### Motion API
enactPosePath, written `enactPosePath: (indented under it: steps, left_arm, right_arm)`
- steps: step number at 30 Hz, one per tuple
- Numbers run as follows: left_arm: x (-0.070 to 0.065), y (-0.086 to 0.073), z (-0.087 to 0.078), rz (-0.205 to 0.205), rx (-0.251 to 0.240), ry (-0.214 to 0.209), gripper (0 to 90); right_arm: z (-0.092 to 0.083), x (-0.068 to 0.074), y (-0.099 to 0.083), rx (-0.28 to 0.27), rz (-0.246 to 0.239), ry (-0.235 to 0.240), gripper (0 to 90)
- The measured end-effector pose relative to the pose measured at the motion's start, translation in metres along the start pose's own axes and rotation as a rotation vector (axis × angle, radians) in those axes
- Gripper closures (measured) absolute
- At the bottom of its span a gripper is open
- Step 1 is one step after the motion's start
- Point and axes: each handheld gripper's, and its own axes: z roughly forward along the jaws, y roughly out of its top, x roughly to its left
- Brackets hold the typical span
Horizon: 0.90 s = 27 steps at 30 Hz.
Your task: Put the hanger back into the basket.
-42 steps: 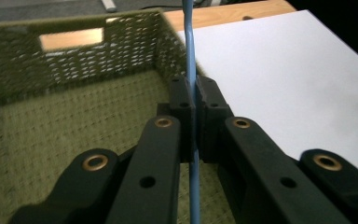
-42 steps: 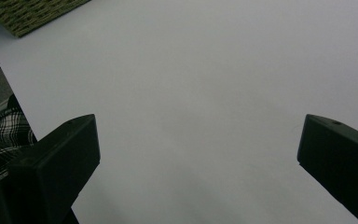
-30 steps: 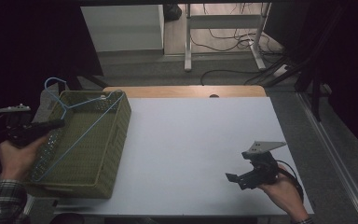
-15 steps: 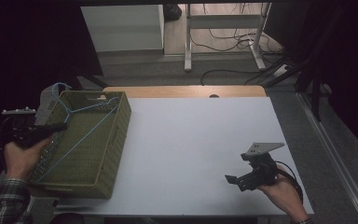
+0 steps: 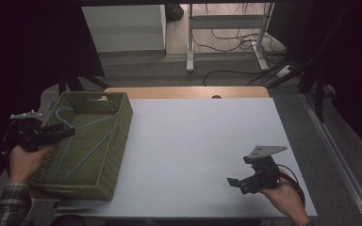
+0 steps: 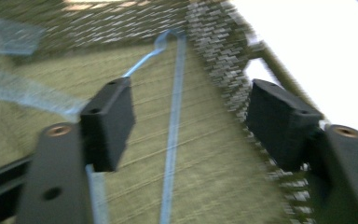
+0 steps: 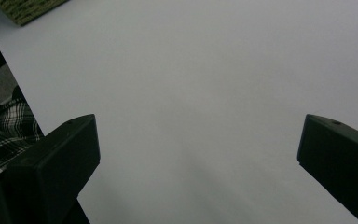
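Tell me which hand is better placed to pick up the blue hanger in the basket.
Left, probably. The left gripper hovers over the green basket, jaws just opened, apart over the blue hanger with nothing gripped. The right gripper sits far across the white table, jaws open over bare surface.

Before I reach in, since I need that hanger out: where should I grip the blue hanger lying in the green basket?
Probably the straight bar of the blue hanger, from above. It lies flat on the floor of the green basket, so side approaches meet the walls. The left gripper already hangs over it; its jaws have just been opening and now straddle the bar without touching it.
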Motion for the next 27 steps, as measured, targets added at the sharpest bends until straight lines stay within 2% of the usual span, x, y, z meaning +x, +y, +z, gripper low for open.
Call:
enactPosePath:
  steps: [4, 6, 7, 8, 11, 14, 17, 20, 24, 27]
  left_arm:
    - [-0.034, -0.002, 0.000, 0.048, -0.016, -0.069, 13.6]
    - [-0.053, -0.005, 0.002, 0.073, -0.010, -0.085, 7.7]
    - [-0.065, -0.008, 0.003, 0.101, -0.006, -0.093, 5.7]
    - [-0.070, -0.010, 0.003, 0.112, -0.008, -0.096, 4.3]
    - [-0.097, -0.018, 0.005, 0.148, -0.007, -0.129, 2.2]
    - [-0.113, -0.025, 0.006, 0.158, -0.017, -0.171, 0.1]
    - [-0.128, -0.033, 0.007, 0.176, -0.024, -0.194, 0.0]
    - [-0.139, -0.039, 0.008, 0.190, -0.024, -0.205, 0.0]
    - [-0.153, -0.048, 0.013, 0.223, -0.003, -0.185, 0.0]
    - [-0.161, -0.056, 0.019, 0.254, 0.036, -0.147, 0.0]
  right_arm:
    - [-0.003, 0.003, -0.004, -0.027, 0.026, -0.014, 0.0]
    - [-0.006, 0.005, -0.007, -0.039, 0.036, -0.025, 0.0]
    - [-0.007, 0.006, -0.008, -0.047, 0.039, -0.030, 0.0]
    - [-0.008, 0.008, -0.010, -0.053, 0.041, -0.036, 0.0]
    - [-0.012, 0.012, -0.014, -0.064, 0.041, -0.051, 0.0]
    - [-0.013, 0.015, -0.019, -0.064, 0.042, -0.057, 0.0]
    - [-0.014, 0.017, -0.023, -0.064, 0.039, -0.065, 0.0]
    - [-0.015, 0.019, -0.028, -0.070, 0.048, -0.067, 0.0]
    - [-0.015, 0.021, -0.033, -0.077, 0.053, -0.082, 0.0]
    - [-0.015, 0.021, -0.037, -0.073, 0.055, -0.090, 0.0]
